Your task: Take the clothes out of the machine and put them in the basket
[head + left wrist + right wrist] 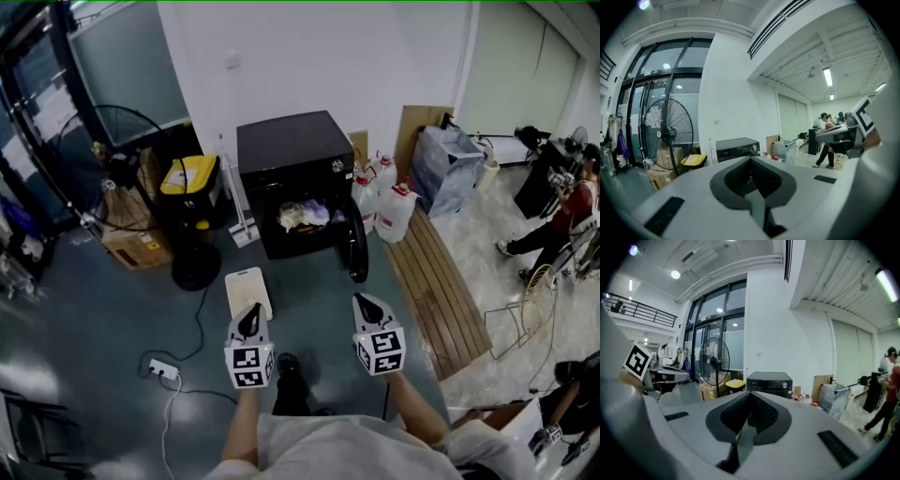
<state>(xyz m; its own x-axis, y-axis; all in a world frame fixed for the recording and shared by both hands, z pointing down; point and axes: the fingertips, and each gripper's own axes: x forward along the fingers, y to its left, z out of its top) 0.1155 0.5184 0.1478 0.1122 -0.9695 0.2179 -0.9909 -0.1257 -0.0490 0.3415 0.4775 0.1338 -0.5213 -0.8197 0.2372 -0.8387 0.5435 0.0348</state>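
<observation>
We hold both claws closed and empty: the left gripper [251, 317] and the right gripper [367, 307] each have the jaws together with nothing between. The pale crumpled clothes [304, 216] lie inside the square black machine [293, 141], straight ahead, well apart from both and about midway between them. Its round black door [356, 246] hangs open on the right gripper's side, so we judge the left has the freer way in. What seems to be the white rectangular basket [248, 289] lies just before the left gripper.
</observation>
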